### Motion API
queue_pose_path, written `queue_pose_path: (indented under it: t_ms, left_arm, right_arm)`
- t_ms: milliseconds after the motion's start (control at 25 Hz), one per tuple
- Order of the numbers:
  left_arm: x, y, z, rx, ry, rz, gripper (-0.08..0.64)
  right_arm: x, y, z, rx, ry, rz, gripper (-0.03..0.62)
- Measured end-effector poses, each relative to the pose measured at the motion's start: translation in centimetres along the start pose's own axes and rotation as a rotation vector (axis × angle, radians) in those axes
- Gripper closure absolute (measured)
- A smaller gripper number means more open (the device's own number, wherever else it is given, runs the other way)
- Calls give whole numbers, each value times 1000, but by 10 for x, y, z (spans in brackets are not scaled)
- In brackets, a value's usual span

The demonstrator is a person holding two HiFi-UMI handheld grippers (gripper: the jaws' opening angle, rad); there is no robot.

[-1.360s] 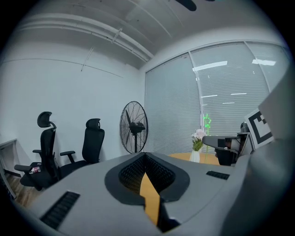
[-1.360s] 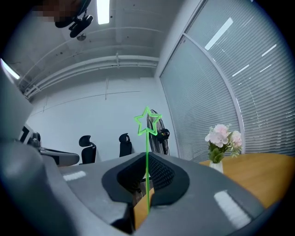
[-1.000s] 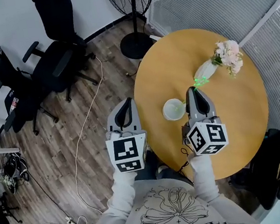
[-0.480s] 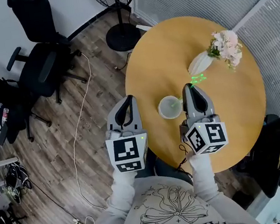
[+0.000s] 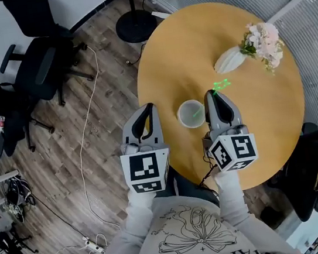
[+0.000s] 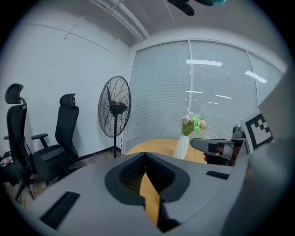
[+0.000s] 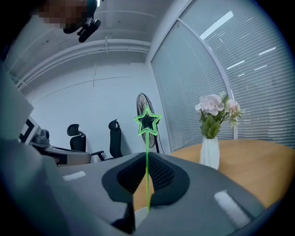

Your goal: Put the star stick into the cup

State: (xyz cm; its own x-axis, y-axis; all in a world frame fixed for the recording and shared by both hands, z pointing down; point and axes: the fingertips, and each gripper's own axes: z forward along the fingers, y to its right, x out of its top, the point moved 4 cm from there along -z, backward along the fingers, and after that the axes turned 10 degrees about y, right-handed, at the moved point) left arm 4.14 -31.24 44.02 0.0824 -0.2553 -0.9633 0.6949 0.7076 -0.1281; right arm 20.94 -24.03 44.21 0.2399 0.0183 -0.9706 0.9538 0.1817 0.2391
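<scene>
Left arm: left sleeve (image 5: 136, 218) pale, forearm reaching forward from the chest, alongside the right.
Left gripper (image 5: 148, 108): pointing forward, left marker cube (image 5: 146, 170) facing up; jaws meet tip to tip with nothing between them.
Right arm: right sleeve (image 5: 229, 197) pale, forearm reaching forward.
Right gripper (image 5: 211, 94): pointing forward, right marker cube (image 5: 234, 152) slightly tilted; jaws pressed on the stem of the star stick (image 7: 147, 122), which stands upright.

Bright, even daylight; gripper views fisheye-warped, dark-vignetted corners.
</scene>
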Motion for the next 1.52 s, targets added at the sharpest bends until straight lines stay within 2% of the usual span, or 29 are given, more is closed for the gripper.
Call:
queue_pose_path:
  t_ms: [600,880,1240,1520]
  left_arm:
    - [-36,-1,16,17,-76,-37,554]
    - [-52,-6,22,20,-111,-44,554]
    - [-56,-13,23,18,-129,-51,554]
    - [-59,-17,27,24,-133,-46,554]
  right_arm:
    - [-53,8,11,38,-139,20,568]
    - [-77,9,16,45,-210,0,568]
    - [-90,7,19,44,-271,9,568]
    - [-95,9,25,43,-275,16,568]
